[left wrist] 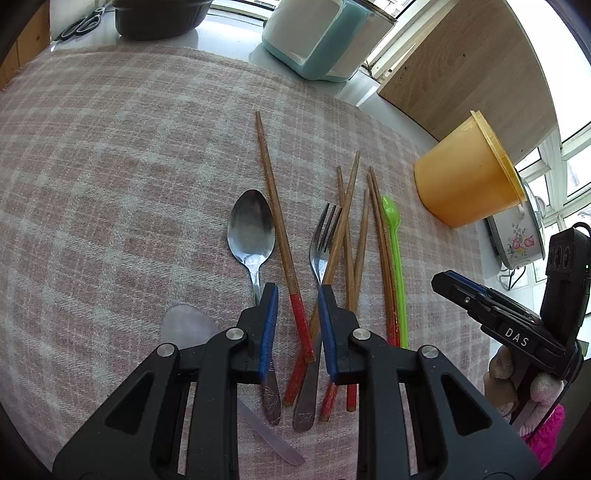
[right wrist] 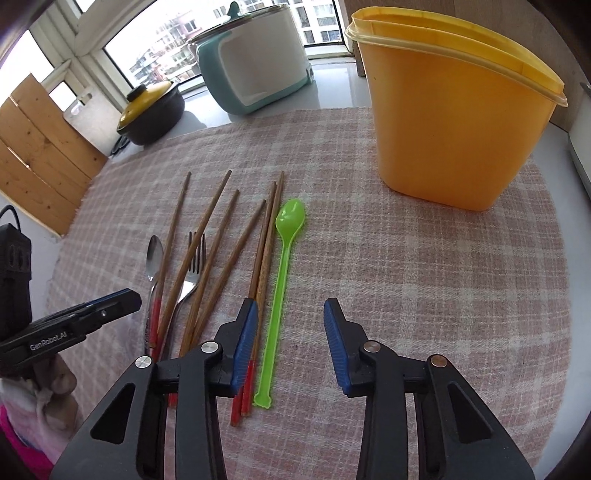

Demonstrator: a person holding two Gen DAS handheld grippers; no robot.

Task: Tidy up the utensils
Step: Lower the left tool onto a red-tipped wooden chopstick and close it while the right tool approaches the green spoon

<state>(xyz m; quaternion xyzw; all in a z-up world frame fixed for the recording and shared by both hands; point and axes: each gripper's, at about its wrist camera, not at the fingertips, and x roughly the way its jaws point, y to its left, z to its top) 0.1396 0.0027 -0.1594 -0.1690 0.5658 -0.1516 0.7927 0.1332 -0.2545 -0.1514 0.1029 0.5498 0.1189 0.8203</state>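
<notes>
Several wooden chopsticks with red ends (left wrist: 280, 236) (right wrist: 218, 240), a metal spoon (left wrist: 251, 229) (right wrist: 154, 258), a metal fork (left wrist: 320, 243) (right wrist: 194, 266) and a green plastic spoon (left wrist: 395, 254) (right wrist: 282, 273) lie side by side on the checked cloth (left wrist: 129, 184) (right wrist: 406, 277). My left gripper (left wrist: 297, 295) is open and empty, its fingers either side of a red chopstick end. My right gripper (right wrist: 290, 310) is open and empty over the green spoon's handle. A yellow tub (left wrist: 469, 177) (right wrist: 450, 122) stands at the far right.
A teal and white cooker (left wrist: 317, 37) (right wrist: 255, 59) and a dark pot (left wrist: 159, 18) (right wrist: 151, 110) stand behind the cloth. Scissors (left wrist: 79, 24) lie at the far left. A translucent spoon (left wrist: 192, 325) lies under my left gripper. A floral pot (left wrist: 517, 236) sits right.
</notes>
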